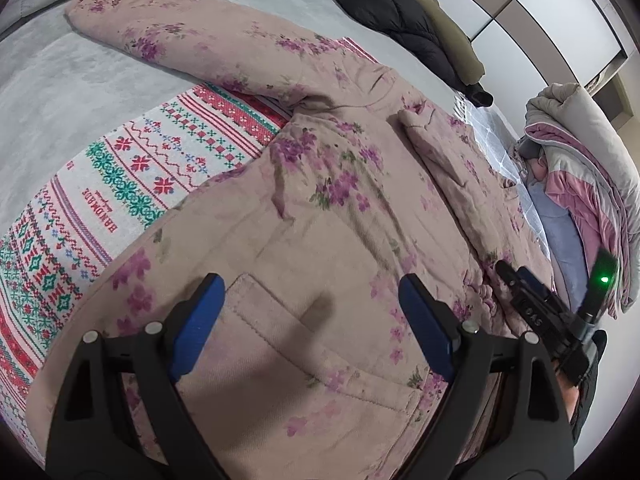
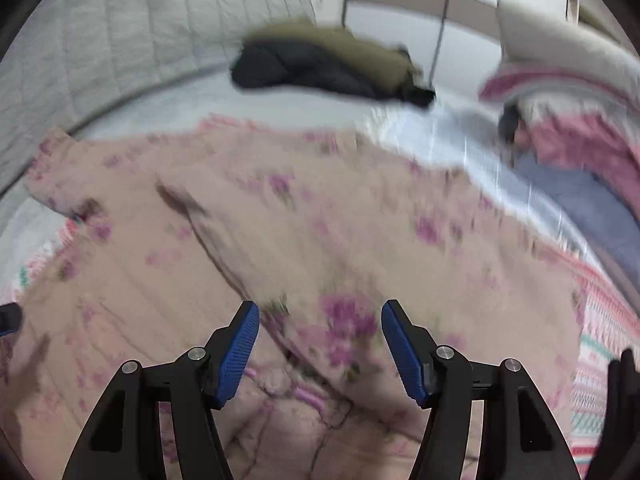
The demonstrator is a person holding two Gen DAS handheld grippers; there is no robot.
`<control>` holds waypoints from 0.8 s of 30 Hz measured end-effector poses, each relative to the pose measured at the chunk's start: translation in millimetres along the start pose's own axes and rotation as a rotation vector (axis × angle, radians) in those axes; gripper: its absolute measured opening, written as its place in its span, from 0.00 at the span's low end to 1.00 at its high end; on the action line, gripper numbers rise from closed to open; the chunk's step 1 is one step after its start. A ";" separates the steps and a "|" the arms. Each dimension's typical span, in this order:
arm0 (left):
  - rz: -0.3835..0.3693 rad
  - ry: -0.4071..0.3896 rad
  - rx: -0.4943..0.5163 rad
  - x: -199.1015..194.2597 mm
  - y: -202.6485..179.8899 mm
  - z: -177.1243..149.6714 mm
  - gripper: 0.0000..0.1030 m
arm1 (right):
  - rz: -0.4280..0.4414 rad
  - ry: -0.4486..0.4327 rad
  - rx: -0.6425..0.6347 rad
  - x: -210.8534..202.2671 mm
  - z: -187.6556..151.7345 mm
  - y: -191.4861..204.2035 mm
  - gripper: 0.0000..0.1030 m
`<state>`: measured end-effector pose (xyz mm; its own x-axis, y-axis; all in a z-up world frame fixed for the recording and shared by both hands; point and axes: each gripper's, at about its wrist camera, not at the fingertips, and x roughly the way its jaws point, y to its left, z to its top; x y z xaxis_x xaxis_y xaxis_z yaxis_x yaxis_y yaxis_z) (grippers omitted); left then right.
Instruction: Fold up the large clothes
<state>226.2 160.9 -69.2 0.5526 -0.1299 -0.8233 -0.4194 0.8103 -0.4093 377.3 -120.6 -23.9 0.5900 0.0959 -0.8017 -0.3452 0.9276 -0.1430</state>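
A pink padded coat with purple flowers (image 1: 320, 184) lies spread on the bed. One sleeve (image 1: 140, 28) stretches to the far left, and a folded part (image 1: 440, 152) lies over its right side. My left gripper (image 1: 310, 284) hovers open just above the coat's patch pocket (image 1: 320, 340), with nothing between its blue pads. In the blurred right wrist view, my right gripper (image 2: 320, 306) stands open over the coat (image 2: 320, 220), and its pads press on no cloth. Its black body (image 1: 552, 312) shows at the coat's right edge in the left wrist view.
Under the coat lies a red, green and white patterned blanket (image 1: 120, 184) on a grey bed sheet (image 1: 60, 92). A dark and olive jacket (image 1: 400, 16) lies at the far side. A heap of pink and grey bedding (image 1: 580, 160) is piled at the right, with wardrobe doors (image 1: 540, 8) behind it.
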 end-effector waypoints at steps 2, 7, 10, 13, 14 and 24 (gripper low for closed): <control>-0.005 0.015 -0.009 3.2 0.1 1.1 0.86 | 0.020 0.047 0.075 4.8 -20.3 -16.2 0.63; -0.031 0.021 -0.023 0.7 0.6 2.5 0.86 | 0.210 0.029 0.445 -30.7 -83.9 -90.0 0.63; -0.039 0.018 -0.018 -0.4 -2.0 -0.6 0.86 | 0.250 0.055 0.667 -33.4 -119.1 -142.3 0.63; -0.031 0.027 0.004 3.0 -7.1 -4.5 0.86 | 0.137 -0.025 0.834 -43.1 -134.0 -185.6 0.57; -0.027 0.030 0.007 4.2 -8.1 -5.3 0.86 | 0.143 -0.066 0.901 -46.3 -139.7 -201.5 0.56; -0.035 0.024 -0.046 0.2 5.0 5.0 0.86 | 0.103 0.115 0.909 -48.0 -137.6 -184.4 0.42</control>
<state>227.8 167.7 -69.5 0.5506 -0.1716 -0.8169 -0.4334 0.7777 -0.4554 312.2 -345.9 -38.8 0.4955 0.2028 -0.8446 0.3428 0.8478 0.4047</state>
